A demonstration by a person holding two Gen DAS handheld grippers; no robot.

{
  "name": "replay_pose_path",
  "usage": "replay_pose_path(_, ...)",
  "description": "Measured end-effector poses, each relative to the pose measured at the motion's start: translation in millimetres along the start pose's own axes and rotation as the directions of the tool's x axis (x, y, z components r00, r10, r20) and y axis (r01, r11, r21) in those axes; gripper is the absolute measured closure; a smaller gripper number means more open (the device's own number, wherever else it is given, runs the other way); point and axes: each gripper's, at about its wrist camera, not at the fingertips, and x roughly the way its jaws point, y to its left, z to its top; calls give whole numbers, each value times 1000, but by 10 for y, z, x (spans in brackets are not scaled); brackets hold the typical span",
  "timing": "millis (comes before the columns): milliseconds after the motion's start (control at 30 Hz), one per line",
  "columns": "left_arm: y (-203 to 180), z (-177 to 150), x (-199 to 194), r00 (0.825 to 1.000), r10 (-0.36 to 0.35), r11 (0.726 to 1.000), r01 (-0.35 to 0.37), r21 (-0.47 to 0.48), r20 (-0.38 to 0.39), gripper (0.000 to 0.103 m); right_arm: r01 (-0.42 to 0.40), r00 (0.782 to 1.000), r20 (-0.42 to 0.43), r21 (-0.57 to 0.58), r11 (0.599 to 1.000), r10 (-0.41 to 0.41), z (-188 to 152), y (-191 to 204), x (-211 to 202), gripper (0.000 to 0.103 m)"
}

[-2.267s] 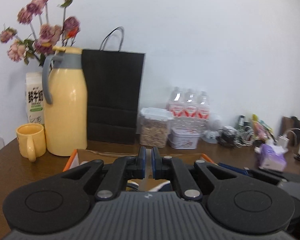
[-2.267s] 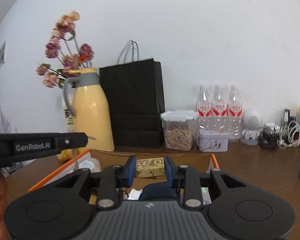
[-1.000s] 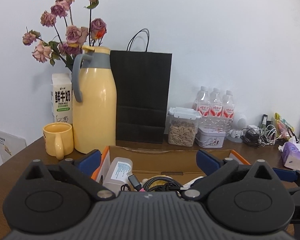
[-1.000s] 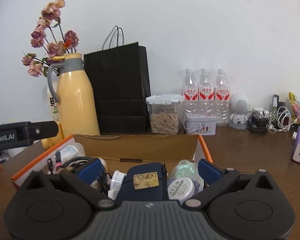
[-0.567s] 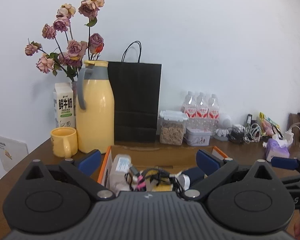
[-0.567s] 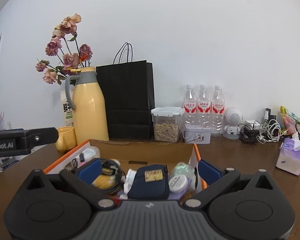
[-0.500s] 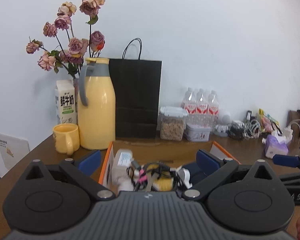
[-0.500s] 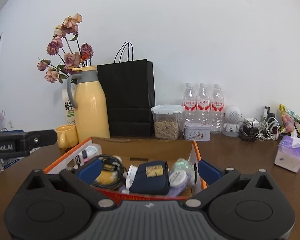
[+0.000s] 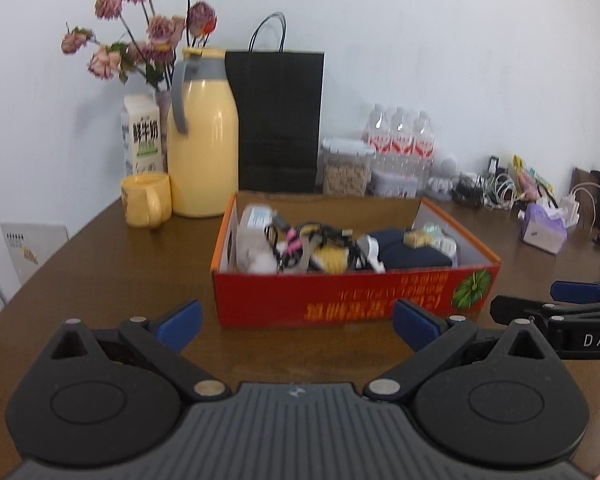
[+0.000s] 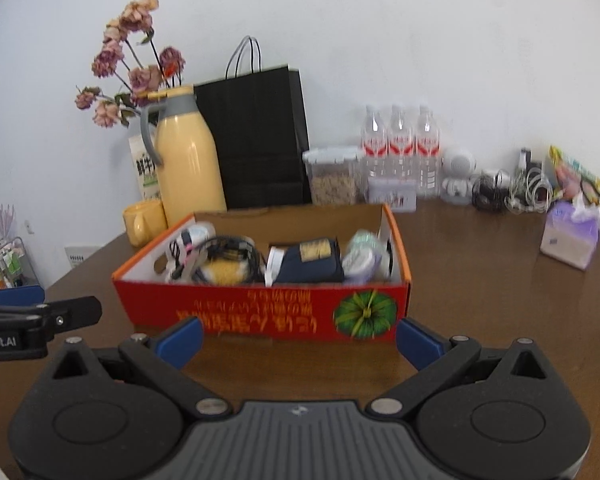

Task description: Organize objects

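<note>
Just ahead of both wide-spread hand-held grippers (image 9: 296, 322) (image 10: 298, 338) sits the filled box (image 9: 356, 300).

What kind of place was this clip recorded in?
Probably a home or small office: a brown wooden table against a white wall, with a yellow thermos jug, a milk carton, water bottles and tangled charger cables.

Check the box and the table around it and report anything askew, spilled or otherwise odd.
Nothing is spilled or damaged. One oddity: the red box has its front lettering upside down, so the print is inverted as it faces the cameras. The cables inside lie in a loose tangle. Both the left hand-held gripper and the right hand-held gripper are open and empty.
</note>
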Motion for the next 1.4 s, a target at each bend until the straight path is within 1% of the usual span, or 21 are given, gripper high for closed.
replay_pose_path(133, 22, -68, 11, 999, 3, 1000, -3, -7, -34, 0, -7, 1000, -22, 6, 1000, 7, -72, 17, -3, 0)
replay_pose_path(267, 39, -94, 26, 999, 4, 1000, -5, -13, -52, 0, -7, 1000, -27, 6, 1000, 7, -64, 18, -2, 0)
replay_pose_path(1400, 27, -96, 25, 999, 1, 1000, -2, -12, -52, 0, -7, 1000, -26, 2, 1000, 7, -59, 34, -12, 0)
